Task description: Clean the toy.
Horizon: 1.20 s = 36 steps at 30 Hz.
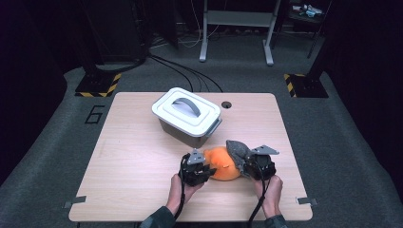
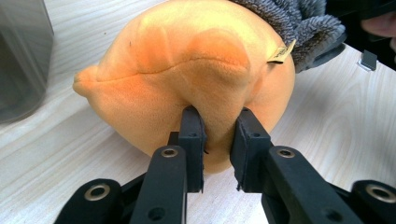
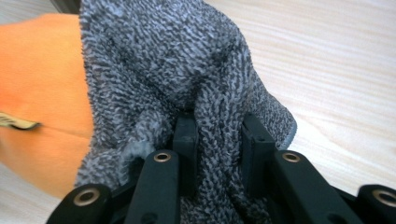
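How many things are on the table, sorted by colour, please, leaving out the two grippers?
Orange: 1, the plush toy, pinched by the left gripper.
Grey: 2, the towel, pinched by the right gripper, and the lidded storage box.
Total: 3

A pale wooden bench (image 1: 133, 152) stands on grey carpet. A lidded grey box (image 1: 187, 116) sits near its middle. An orange plush toy (image 1: 222, 164) with grey cloth (image 1: 237, 151) lies toward the front.
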Motion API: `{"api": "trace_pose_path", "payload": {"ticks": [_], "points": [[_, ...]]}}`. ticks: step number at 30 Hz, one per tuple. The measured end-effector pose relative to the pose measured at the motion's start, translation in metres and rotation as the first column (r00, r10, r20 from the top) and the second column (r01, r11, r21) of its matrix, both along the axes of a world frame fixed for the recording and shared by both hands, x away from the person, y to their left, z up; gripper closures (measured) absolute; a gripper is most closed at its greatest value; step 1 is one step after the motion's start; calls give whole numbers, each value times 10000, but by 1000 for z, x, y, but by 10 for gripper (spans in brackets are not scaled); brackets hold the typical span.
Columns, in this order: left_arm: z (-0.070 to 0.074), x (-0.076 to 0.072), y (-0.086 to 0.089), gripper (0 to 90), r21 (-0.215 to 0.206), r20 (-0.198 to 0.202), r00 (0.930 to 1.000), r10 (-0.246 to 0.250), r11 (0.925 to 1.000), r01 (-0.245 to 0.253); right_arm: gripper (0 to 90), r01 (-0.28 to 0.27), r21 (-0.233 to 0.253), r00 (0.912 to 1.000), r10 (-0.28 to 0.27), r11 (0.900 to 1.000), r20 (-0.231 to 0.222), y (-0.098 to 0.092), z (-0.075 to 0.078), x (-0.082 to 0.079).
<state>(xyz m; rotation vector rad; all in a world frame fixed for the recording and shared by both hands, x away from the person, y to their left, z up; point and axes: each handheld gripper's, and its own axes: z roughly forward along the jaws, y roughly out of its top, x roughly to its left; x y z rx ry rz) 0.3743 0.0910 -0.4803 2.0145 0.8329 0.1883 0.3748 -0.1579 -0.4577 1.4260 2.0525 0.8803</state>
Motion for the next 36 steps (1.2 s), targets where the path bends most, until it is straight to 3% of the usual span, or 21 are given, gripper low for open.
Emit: {"api": "trace_pose_path", "payload": {"ticks": [3,7,9,11,14,17,19,23,26,28,30,32,33,36], "points": [[2,-3,-2,666,393,432,9991,32,9992,-49,714,-48,93,10000,49,9999,-70,-1,-2,0],[5,-12,-5,459,1451,1461,9892,90,9890,-304,714,36,38,10000,-36,10000,-5,1,0,0],[3,-12,-7,394,1518,1631,9865,123,9877,-375,714,42,80,10000,-42,10000,9,1,1,0],[0,-10,-8,405,1521,1569,9876,28,9880,-269,714,-23,42,10000,23,10000,36,1,1,0],[-5,-9,-11,584,1392,1722,9851,3,9900,-247,714,-30,57,10000,29,10000,61,3,2,-1],[-5,-5,-8,722,929,1410,9900,32,9955,-164,714,-19,98,9999,18,10000,122,2,3,-2],[-4,-2,-3,775,293,898,9959,140,9994,-167,713,-18,203,9996,13,9998,267,0,7,-5],[6,0,0,803,-516,197,9994,300,9982,-290,712,-32,386,9985,11,9992,539,-4,23,-13],[14,-3,-3,808,-1050,-288,9994,197,9942,-226,713,-378,547,9954,328,9978,901,2,41,-26],[18,-4,-5,808,-1023,-424,9991,73,9947,-116,713,-727,684,9929,657,9950,988,11,51,-32],[18,-5,-5,807,-999,-425,9991,15,9950,-58,713,-1111,431,9896,1065,9929,964,23,54,-34],[15,-1,-3,806,-887,-562,9983,121,9959,-170,713,-1324,245,9895,1306,9909,622,33,47,-29],[12,1,-2,805,-839,-618,9979,171,9962,-223,714,-1314,-98,9898,1317,9913,549,38,42,-25],[4,2,4,802,-957,-802,9962,329,9946,-406,714,-1265,-280,9904,1279,9916,533,43,30,-17]]}}
